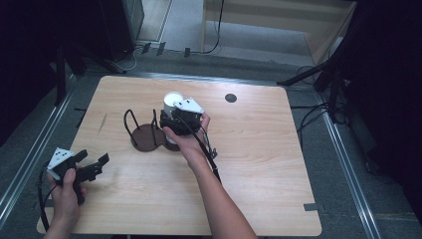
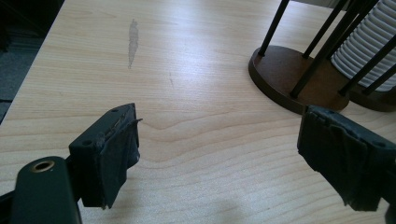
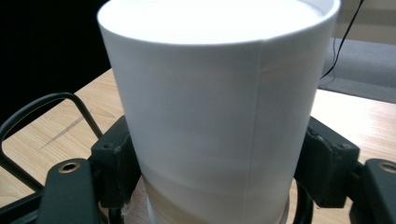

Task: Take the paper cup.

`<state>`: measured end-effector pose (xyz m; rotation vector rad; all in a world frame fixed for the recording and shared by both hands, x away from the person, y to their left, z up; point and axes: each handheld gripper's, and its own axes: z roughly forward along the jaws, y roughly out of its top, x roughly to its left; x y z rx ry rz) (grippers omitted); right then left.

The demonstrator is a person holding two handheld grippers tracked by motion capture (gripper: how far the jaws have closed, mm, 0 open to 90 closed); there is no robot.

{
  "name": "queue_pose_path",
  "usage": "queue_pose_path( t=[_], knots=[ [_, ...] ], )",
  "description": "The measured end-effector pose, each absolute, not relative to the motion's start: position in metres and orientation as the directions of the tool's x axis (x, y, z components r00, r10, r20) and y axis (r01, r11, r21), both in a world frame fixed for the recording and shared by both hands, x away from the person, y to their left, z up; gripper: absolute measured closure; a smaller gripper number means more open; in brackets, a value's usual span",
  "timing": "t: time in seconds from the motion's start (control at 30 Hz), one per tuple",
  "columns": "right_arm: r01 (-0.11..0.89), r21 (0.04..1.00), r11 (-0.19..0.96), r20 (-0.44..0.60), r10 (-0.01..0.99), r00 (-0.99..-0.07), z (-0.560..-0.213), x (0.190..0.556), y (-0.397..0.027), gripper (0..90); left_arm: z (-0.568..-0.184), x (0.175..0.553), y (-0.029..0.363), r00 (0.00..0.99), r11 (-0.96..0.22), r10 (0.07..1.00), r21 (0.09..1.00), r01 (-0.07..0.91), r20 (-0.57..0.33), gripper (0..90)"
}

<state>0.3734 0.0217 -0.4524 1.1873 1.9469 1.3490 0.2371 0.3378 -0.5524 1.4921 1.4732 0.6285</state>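
White paper cup [image 3: 215, 107] clamped in the right tool [image 1: 175, 118]
Lifting it off the dark wire holder [image 1: 144, 132], likely; left tool [image 1: 94, 167] idles apart at seven o'clock on the bench [image 1: 259, 164].

Two bare forearms; left gripper [image 1: 94, 167] and right gripper [image 1: 171, 119]: black bodies, taped pads, brass screw holes, grey triangular plates, black cables.

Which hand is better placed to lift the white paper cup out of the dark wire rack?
Right: the right gripper already has its jaws against the white paper cup; the left gripper sits open, away from the dark wire rack.
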Motion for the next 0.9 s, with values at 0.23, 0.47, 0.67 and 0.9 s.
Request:
queue_pose_path(
  t=[0.23,0.47,0.67,0.9],
  knots=[
    [0.387,0.914,0.119,0.092,0.87,-0.485,-0.449,0.375,0.019,25.4,-0.552,0.237,0.338,0.155,0.137,0.958,0.861,0.49,-0.241,13.2],
    [0.384,0.917,0.11,0.098,0.869,-0.484,-0.444,0.375,0.019,26.0,-0.552,0.237,0.338,0.155,0.138,0.958,0.861,0.49,-0.242,13.2],
    [0.36,0.926,0.112,0.088,0.865,-0.495,-0.433,0.375,0.021,26.3,-0.552,0.237,0.338,0.153,0.139,0.958,0.861,0.489,-0.242,13.2],
    [0.34,0.935,0.099,0.093,0.858,-0.505,-0.418,0.374,0.018,27.8,-0.552,0.237,0.338,0.154,0.14,0.958,0.861,0.488,-0.243,13.2]
  ],
)
